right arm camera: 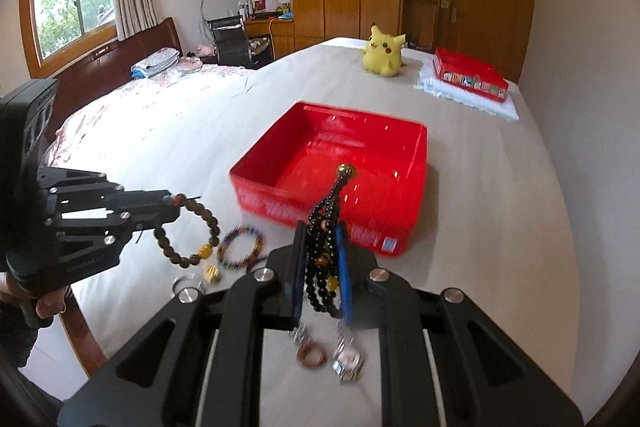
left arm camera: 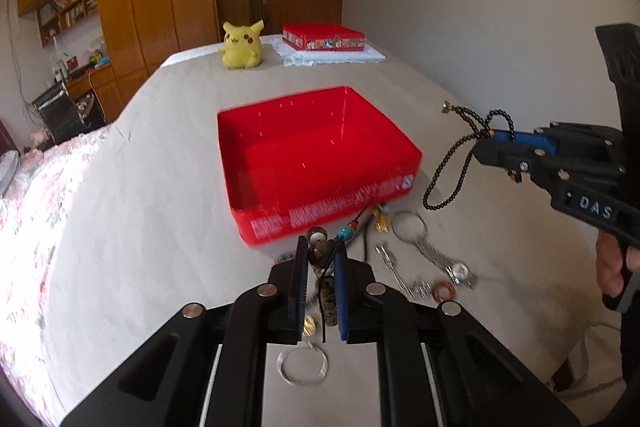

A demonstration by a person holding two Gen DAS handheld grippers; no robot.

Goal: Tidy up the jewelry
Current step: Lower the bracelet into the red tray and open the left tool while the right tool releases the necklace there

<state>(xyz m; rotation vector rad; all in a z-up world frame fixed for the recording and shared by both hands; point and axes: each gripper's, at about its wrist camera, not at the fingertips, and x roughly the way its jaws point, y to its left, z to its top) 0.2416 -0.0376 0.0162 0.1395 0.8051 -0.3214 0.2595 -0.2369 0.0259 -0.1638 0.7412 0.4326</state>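
Left wrist: left gripper (left arm camera: 321, 259) pinching a brown bead bracelet (left arm camera: 320, 251); right wrist: right gripper (right arm camera: 322, 247) clamped on a black bead necklace (right arm camera: 324, 247).

Left view: glossy red plastic box (left arm camera: 320, 203) just ahead of the gripper, silver watch (left arm camera: 458, 271) and copper ring (left arm camera: 443, 291) right of it on the bed (left arm camera: 140, 187). Right view: necklace strands draped between blue pads, brass end cap (right arm camera: 346, 169) ahead over the box; multicoloured bead bracelet (right arm camera: 240, 247) to its left.

Glossy red plastic box (left arm camera: 320, 163) on matt cloth bedcover (left arm camera: 160, 187).
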